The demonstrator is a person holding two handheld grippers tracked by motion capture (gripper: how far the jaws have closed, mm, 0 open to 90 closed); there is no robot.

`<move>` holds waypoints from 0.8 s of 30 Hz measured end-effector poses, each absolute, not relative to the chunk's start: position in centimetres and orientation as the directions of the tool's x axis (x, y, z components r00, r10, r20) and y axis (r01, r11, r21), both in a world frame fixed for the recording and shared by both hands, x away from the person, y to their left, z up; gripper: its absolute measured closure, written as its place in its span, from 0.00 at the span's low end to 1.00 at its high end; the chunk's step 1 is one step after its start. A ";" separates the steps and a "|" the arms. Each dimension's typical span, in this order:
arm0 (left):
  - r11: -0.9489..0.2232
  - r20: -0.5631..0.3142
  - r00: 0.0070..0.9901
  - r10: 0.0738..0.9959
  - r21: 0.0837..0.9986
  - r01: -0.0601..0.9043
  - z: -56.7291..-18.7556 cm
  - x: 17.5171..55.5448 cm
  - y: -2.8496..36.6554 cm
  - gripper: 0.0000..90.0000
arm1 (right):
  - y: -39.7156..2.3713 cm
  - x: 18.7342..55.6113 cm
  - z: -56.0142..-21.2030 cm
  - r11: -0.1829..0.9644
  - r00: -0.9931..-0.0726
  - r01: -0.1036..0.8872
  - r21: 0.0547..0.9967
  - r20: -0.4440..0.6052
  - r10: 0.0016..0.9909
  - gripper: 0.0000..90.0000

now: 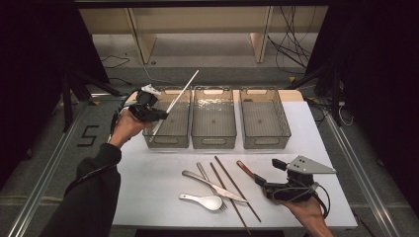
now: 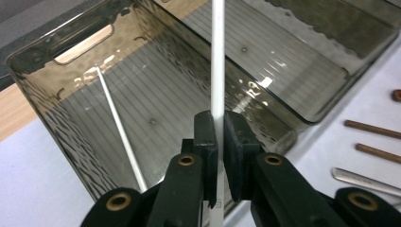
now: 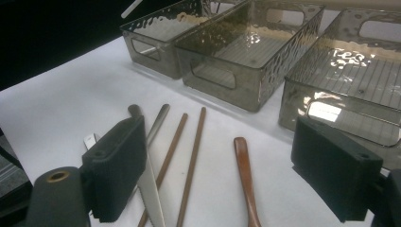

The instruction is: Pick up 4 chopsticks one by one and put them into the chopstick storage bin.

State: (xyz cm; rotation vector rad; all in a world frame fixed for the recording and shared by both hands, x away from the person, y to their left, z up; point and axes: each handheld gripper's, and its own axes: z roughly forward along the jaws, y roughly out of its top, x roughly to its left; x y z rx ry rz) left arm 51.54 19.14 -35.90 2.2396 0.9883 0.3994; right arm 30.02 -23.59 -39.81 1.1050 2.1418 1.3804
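White chopstick (image 2: 218, 61) is pinched between the pressed-together jaws of the left gripper (image 1: 159, 114), slanting toward one o'clock over the left smoky bin (image 1: 170, 129). The left hand (image 1: 127, 126) is raised at the table's ten o'clock. The right gripper (image 1: 264, 180), jaws spread, rests on the white table (image 1: 148, 187) at four o'clock beside the cutlery.

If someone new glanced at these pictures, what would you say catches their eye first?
Probably the white chopstick clamped in the left gripper, slanting up over the leftmost of three smoky clear bins; a second white chopstick already lies inside that bin. Next, the loose cutlery on the white table: brown chopsticks, a knife and a white spoon, beside the open right gripper.
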 end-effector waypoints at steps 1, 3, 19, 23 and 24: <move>-0.502 0.016 0.664 0.748 0.668 0.550 -36.1 51.8 19.1 0.93 | -23.6 30.0 -39.8 0.216 -0.628 0.417 0.883 0.108 0.770 0.22; -0.500 0.023 0.651 0.759 0.661 0.559 -36.6 52.2 19.1 0.93 | -23.6 30.0 -39.8 0.217 -0.629 0.416 0.883 0.107 0.770 0.22; -0.438 -0.020 0.577 0.816 0.630 0.641 -39.9 53.5 20.2 0.93 | -23.6 30.0 -39.8 0.216 -0.630 0.415 0.884 0.108 0.769 0.22; -0.429 -0.030 0.570 0.821 0.627 0.650 -40.2 53.5 20.2 0.93 | -23.6 30.0 -39.8 0.216 -0.630 0.415 0.883 0.108 0.769 0.22; -0.427 -0.032 0.569 0.822 0.624 0.654 -40.3 53.5 20.2 0.93 | -23.6 30.0 -39.8 0.216 -0.630 0.415 0.884 0.108 0.769 0.22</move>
